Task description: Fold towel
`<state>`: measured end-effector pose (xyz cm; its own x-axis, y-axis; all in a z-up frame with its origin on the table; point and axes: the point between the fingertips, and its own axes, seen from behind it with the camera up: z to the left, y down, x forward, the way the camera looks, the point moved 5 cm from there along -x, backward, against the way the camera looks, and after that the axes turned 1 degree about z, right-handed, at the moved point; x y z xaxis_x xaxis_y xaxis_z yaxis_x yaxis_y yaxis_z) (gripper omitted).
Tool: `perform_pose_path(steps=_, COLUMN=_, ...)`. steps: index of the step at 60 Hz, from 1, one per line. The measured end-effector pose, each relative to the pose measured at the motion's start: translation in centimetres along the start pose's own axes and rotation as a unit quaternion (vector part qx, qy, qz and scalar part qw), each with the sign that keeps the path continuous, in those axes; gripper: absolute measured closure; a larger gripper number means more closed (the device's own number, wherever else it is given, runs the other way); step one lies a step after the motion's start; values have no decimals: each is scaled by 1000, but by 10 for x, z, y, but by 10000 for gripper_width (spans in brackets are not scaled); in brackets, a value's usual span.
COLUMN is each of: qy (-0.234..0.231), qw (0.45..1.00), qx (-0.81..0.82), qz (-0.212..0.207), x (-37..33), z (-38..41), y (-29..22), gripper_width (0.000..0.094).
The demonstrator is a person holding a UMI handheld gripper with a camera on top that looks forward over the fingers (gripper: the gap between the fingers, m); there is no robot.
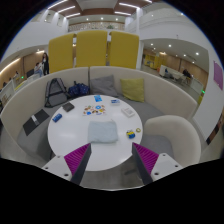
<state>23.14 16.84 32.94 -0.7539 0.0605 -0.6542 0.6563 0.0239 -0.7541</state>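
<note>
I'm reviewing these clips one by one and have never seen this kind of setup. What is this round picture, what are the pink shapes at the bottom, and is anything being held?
This is one wide-angle camera riding on a hand-held gripper that a person carries; no robot arm is involved. The two pink pads are the inner faces of its two fingers, pointing forward. They stand apart with nothing between them, so nothing is held. Just beyond them is a round white table. On it lies a folded pale blue towel, with several small items further back, too small to identify. Around the table is a grey curved sofa with a yellow-green cushion.
</note>
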Motion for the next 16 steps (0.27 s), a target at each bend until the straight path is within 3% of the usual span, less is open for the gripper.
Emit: perform_pose_path(steps=16, qy=3, qw=1000, qx=-4, qz=2, x=2, z=1, y=1, gripper_width=69)
